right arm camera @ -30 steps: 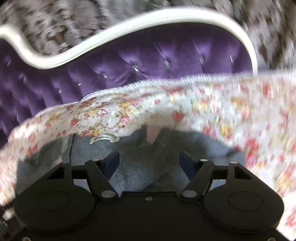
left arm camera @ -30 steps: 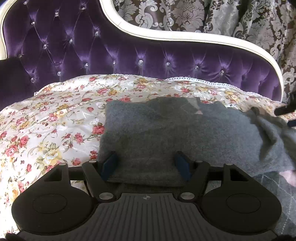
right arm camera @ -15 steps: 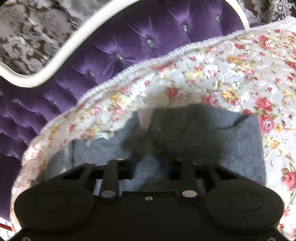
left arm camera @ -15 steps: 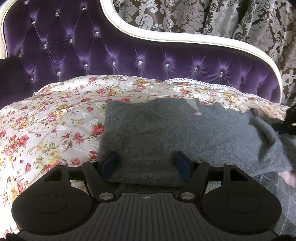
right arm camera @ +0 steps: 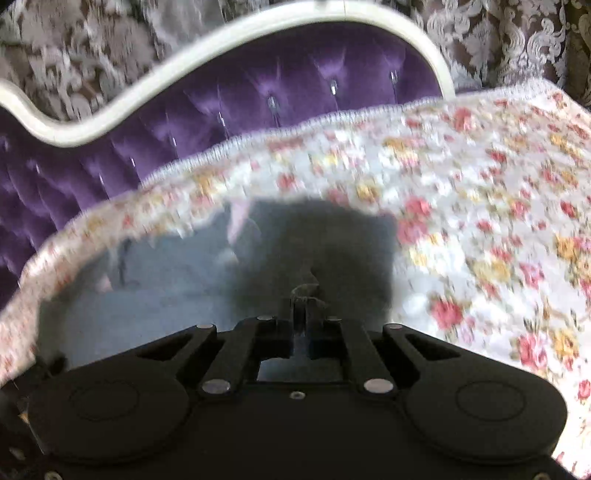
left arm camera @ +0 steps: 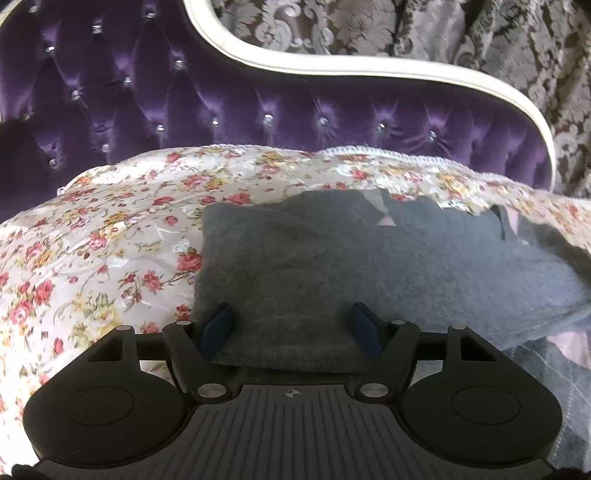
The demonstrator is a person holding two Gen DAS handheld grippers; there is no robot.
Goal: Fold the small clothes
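Pinching down hard, the right gripper (right arm camera: 303, 314) has its jaws drawn together on a pleat of the gray sweater (left arm camera: 295, 266), though the picture from that side is smeared with motion and the exact fold it has caught is hard to read. Over on the other side the left gripper (left arm camera: 290, 328) hangs with its blue pads spread wide, the sweater's near hem lying between them, nothing caught. The sweater lies across the middle of the floral bedspread (left arm camera: 92, 240), its far edge close to the lace-trimmed edge by the purple headboard (left arm camera: 258, 110), its right part already doubled over so a thick lip shows. Patterned curtains (left arm camera: 443, 33) hang behind.

It looks like soft, fuzzy knit: light, limp, likely to sag and stretch wherever it isn't supported, and grippy enough on itself that layers should stay put once laid. The satiny bedspread under it may let the whole thing slide when pulled. Best bet, I'd say, is taking it at a hem corner or along a doubled edge, both layers together, rather than mid-panel.
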